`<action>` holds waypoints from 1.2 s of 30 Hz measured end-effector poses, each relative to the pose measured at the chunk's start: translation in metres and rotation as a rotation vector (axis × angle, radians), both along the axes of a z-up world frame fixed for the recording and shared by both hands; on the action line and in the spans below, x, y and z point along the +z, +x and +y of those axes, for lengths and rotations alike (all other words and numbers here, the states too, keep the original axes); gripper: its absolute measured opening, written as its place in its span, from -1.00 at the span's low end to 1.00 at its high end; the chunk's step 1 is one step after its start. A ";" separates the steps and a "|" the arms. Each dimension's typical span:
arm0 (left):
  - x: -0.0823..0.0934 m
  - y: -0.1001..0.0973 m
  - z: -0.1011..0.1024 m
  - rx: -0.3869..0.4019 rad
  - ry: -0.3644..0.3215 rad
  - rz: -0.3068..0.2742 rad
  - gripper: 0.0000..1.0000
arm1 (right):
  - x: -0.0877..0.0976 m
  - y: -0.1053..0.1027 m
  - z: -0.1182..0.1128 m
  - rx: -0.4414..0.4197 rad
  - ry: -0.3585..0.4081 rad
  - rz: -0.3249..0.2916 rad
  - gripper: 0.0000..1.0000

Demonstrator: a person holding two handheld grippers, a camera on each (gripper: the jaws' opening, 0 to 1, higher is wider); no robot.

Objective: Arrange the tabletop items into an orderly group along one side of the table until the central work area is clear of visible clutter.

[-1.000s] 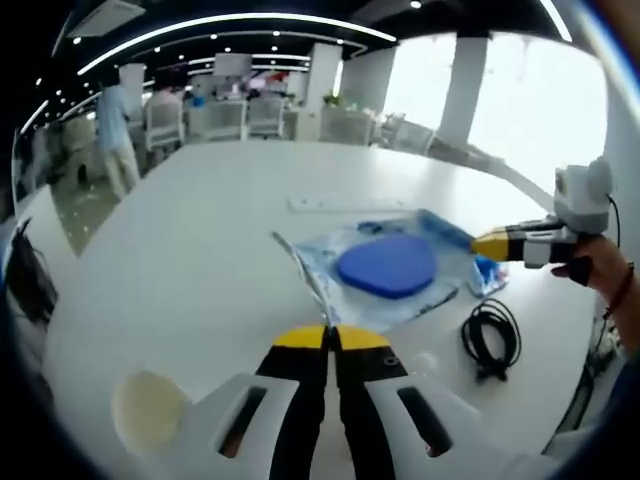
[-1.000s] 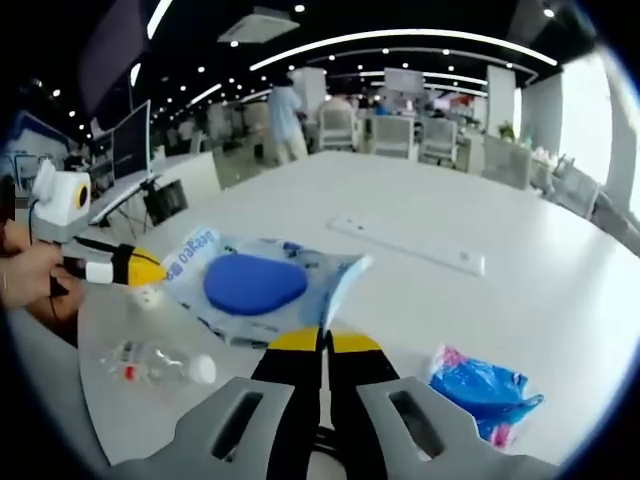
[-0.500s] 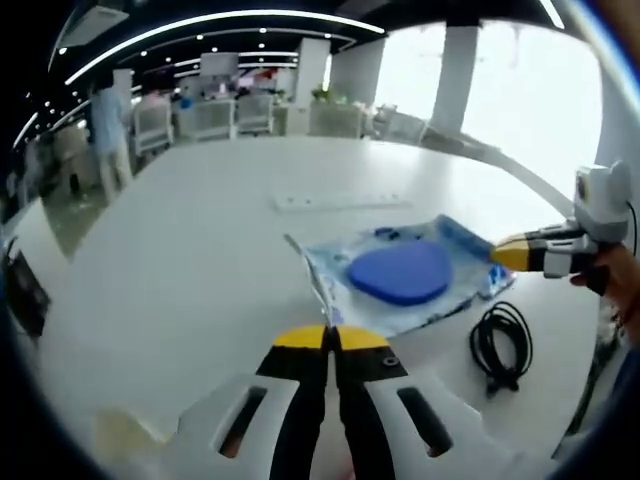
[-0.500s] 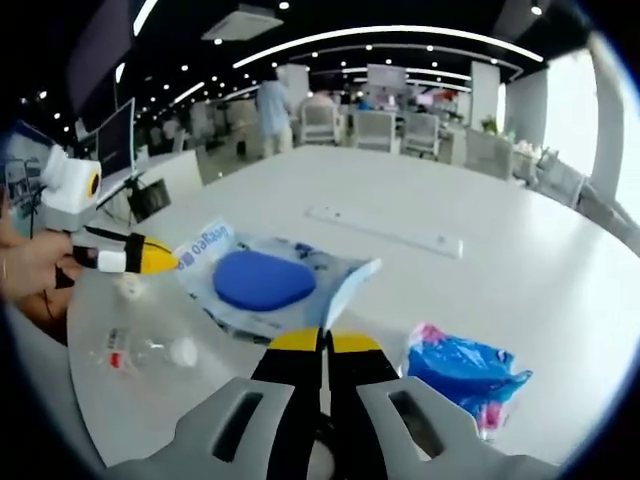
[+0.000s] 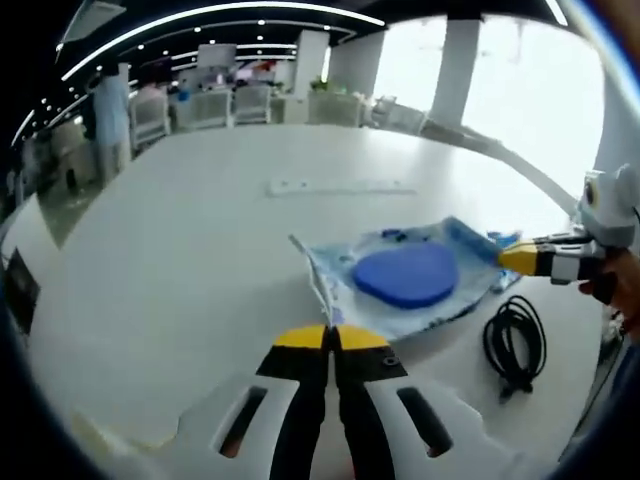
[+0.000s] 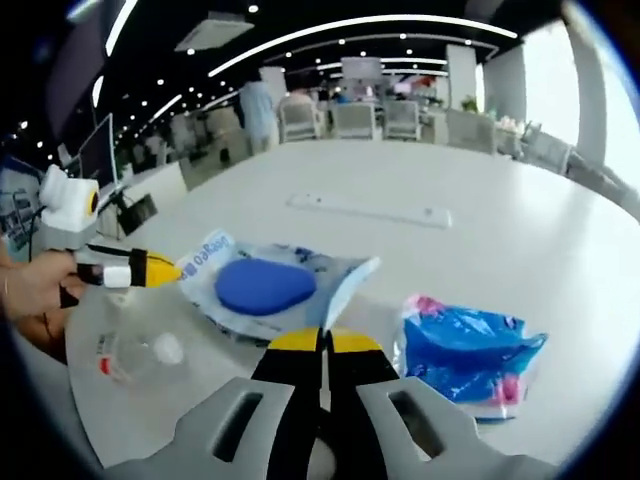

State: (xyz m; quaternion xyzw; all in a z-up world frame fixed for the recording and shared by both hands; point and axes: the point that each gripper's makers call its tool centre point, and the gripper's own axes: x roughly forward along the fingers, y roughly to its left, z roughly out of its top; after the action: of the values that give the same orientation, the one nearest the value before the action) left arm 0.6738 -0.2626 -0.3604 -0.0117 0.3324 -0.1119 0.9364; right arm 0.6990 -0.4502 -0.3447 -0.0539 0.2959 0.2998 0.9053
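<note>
A clear plastic bag (image 5: pixel 455 240) with blue print holds a blue oval pad (image 5: pixel 405 275) and lies low over the white table (image 5: pixel 180 250). My left gripper (image 5: pixel 328 335) is shut on the bag's near corner, which rises as a thin edge to its yellow tips. My right gripper (image 5: pixel 510 258) comes in from the right, shut on the opposite corner. In the right gripper view the same bag (image 6: pixel 320 262) and pad (image 6: pixel 265 287) stretch between the right gripper (image 6: pixel 322 340) and the left gripper (image 6: pixel 172 270), which enters from the left in a person's hand.
A coiled black cable (image 5: pixel 515 345) lies right of the bag. A white power strip (image 6: pixel 365 210) lies farther back. A blue and pink plastic package (image 6: pixel 465 350) sits at the right. A clear bottle (image 6: pixel 140 355) lies near the table's edge. Chairs and people stand beyond.
Both grippers keep their hold on the bag. Both views have shifted: the blue package and the bottle now look nearer in the right gripper view, and a cream round thing has slid out of the left gripper view.
</note>
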 end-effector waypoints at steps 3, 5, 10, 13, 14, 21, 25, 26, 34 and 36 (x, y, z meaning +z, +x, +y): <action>-0.006 0.000 -0.001 -0.007 -0.005 0.028 -1.00 | -0.009 -0.001 -0.002 -0.001 -0.010 0.016 -0.98; -0.009 0.000 0.000 -0.007 0.001 0.032 -1.00 | -0.015 -0.003 -0.001 0.006 -0.018 0.025 -0.98; -0.012 -0.001 -0.001 -0.031 0.044 0.026 -1.00 | -0.029 -0.004 -0.003 0.024 -0.063 0.028 -0.98; -0.016 -0.003 -0.001 -0.019 0.034 0.046 -1.00 | -0.033 -0.003 -0.005 0.022 -0.081 0.035 -0.98; -0.018 -0.004 -0.003 -0.021 0.038 0.050 -1.00 | -0.034 -0.002 -0.006 0.025 -0.091 0.032 -0.98; -0.023 -0.004 0.000 -0.017 0.058 0.054 -1.00 | -0.037 -0.002 -0.009 0.011 -0.060 0.059 -0.96; -0.023 -0.004 0.000 -0.022 0.065 0.054 -1.00 | -0.038 -0.003 -0.009 -0.002 -0.054 0.074 -0.95; -0.023 -0.004 0.000 -0.016 0.060 0.055 -1.00 | -0.038 -0.003 -0.009 -0.005 -0.054 0.075 -0.95; -0.022 -0.003 0.002 0.005 0.050 0.051 -0.97 | -0.038 -0.002 -0.010 -0.010 -0.073 0.103 -0.89; -0.022 -0.003 0.002 0.008 0.050 0.051 -0.96 | -0.037 -0.004 -0.009 -0.012 -0.061 0.121 -0.89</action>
State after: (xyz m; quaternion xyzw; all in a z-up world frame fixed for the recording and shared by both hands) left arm 0.6712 -0.2606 -0.3821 0.0076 0.3586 -0.0995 0.9282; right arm 0.6948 -0.4592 -0.3820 -0.0616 0.3596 0.2881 0.8854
